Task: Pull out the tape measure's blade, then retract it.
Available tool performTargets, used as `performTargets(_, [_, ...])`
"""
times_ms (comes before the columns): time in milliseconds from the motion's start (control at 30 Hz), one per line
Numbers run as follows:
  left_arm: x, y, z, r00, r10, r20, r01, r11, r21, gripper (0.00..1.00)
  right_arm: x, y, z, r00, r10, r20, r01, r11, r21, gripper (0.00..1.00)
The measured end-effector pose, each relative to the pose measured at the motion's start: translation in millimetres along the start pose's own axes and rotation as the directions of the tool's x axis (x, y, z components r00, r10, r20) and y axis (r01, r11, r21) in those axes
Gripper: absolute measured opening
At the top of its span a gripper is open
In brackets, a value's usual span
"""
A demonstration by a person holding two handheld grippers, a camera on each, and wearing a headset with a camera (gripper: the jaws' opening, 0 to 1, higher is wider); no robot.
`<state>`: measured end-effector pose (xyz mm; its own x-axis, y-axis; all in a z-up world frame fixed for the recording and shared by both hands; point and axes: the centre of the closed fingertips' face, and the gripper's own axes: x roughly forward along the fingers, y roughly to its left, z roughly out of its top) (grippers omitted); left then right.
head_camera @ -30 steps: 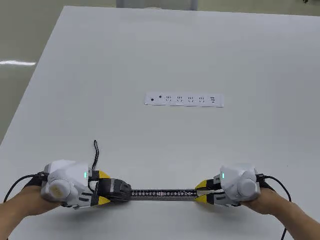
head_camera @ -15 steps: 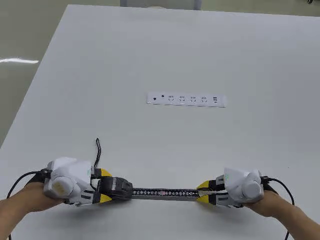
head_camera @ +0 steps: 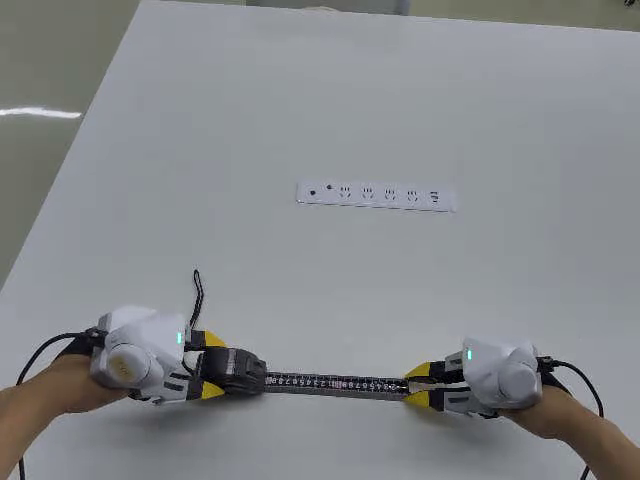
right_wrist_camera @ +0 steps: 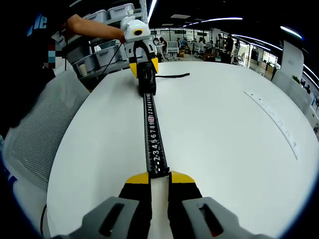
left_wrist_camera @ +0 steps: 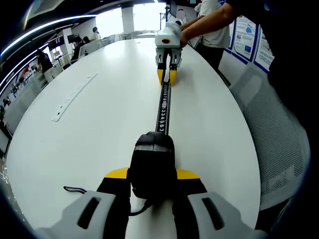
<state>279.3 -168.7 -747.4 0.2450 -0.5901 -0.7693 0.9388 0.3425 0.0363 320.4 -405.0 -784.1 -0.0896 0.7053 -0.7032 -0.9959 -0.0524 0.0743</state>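
Note:
A black tape measure case (head_camera: 236,373) lies near the table's front edge, held by my left gripper (head_camera: 210,365), whose yellow-tipped jaws are shut on its sides (left_wrist_camera: 152,164). Its dark blade (head_camera: 335,383) with white numbers stretches flat along the table to the right (left_wrist_camera: 163,102). My right gripper (head_camera: 418,385) is shut on the blade's end (right_wrist_camera: 157,172). In the right gripper view the blade (right_wrist_camera: 151,132) runs away to the case (right_wrist_camera: 146,82) in the far gripper. A black wrist strap (head_camera: 196,295) trails from the case.
A white power strip (head_camera: 376,195) lies flat at mid table, well beyond the blade. The white table (head_camera: 350,90) extends far ahead; its front edge is close to both hands. A cable trails from each gripper.
The right gripper has moved to the right with the blade's end, so more blade is out. The left gripper and case have stayed almost in place.

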Motion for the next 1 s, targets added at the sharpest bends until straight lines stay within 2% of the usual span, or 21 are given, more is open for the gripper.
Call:
performTargets(600, [-0.3,0.5,-0.4,1.0000,-0.004,-0.008,0.004,1.000,0.000,0.27,-13.2,-6.9,-14.7,0.9997,-0.016,-0.018,0.017,1.000,0.012,0.08])
performTargets(800, [0.0,0.5,-0.2,0.9999,-0.005,-0.010,0.005,1.000,0.001,0.27,-21.9,-10.6,-19.9,0.9994,-0.032,-0.012,0.033,0.999,0.039,0.06])
performTargets(1000, [2.6,-0.4,1.5,0.9996,-0.018,-0.022,0.018,1.000,0.017,0.27,-20.8,-7.3,-20.5,0.9991,-0.015,-0.040,0.015,1.000,0.011,0.07])
